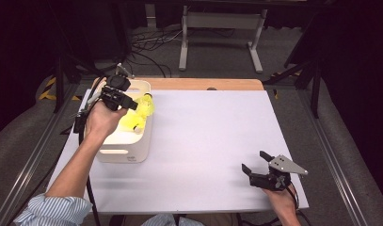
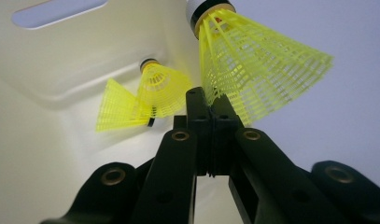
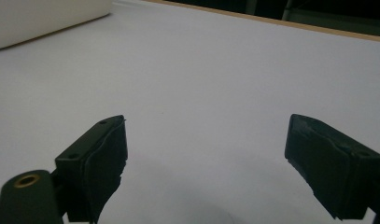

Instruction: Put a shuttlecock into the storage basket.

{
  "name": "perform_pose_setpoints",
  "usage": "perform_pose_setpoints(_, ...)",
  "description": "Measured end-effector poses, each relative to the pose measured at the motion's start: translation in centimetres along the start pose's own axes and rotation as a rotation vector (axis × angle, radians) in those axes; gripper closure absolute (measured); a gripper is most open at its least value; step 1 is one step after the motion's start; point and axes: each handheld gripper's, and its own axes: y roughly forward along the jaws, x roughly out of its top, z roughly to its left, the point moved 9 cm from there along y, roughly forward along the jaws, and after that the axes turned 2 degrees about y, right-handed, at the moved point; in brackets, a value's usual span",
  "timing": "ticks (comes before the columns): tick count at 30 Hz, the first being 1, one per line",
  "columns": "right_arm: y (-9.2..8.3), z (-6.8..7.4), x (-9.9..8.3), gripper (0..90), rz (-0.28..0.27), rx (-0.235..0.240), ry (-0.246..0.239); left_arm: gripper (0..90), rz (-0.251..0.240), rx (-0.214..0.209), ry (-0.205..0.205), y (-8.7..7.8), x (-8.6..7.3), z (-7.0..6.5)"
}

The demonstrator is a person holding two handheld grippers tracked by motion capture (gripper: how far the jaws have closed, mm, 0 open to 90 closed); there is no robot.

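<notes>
1. My left tool (image 2: 211, 109) is clamped on the skirt edge of a yellow shuttlecock (image 2: 257, 60), holding it over the white bin (image 1: 132, 150) at the desk's (image 1: 217, 141) far left.
2. Two more shuttlecocks (image 2: 145, 95) already lie inside, so this one just needs dropping.
3. Right tool (image 1: 257, 165) sits near right, jaws wide, empty.

Ahead of the right gripper (image 1: 258, 168), the white table sheet (image 1: 208, 141) is lying bare right up to the cream bin (image 1: 132, 141). Around the left gripper (image 1: 124, 101), the bin's walls are crowding close, with two loose yellow shuttlecocks (image 2: 145, 95) sitting just beyond its tips.
</notes>
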Motion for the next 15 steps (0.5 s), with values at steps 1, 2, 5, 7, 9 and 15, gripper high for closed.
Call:
perform_pose_setpoints(1, 0.0, 0.0, 0.0, 13.6, 0.000, 0.000, 0.000, 89.7, -0.003, 0.001, -0.003, -0.1, -0.1, 0.2)
perform_pose_setpoints(2, 0.0, 0.0, 0.0, 13.6, 0.000, -0.001, -0.001, 89.7, -0.006, 0.003, -0.009, -0.1, -0.2, 0.4)
perform_pose_setpoints(5, 0.0, 0.0, 0.0, 13.6, -0.002, -0.001, 0.001, 89.7, -0.007, 0.015, -0.017, -0.2, -0.5, 1.1)
perform_pose_setpoints(7, 0.0, 0.0, 0.0, 13.6, 0.000, -0.002, -0.001, 89.7, -0.010, 0.018, -0.026, -0.2, -0.7, 1.5)
perform_pose_setpoints(9, 0.0, 0.0, 0.0, 13.6, 0.000, 0.000, -0.002, 89.7, -0.011, 0.023, -0.036, -0.3, -0.9, 1.8)
perform_pose_setpoints(15, 0.0, 0.0, 0.0, 13.6, 0.000, 0.000, -0.003, 89.7, -0.013, 0.037, -0.056, -0.3, -1.5, 2.9)
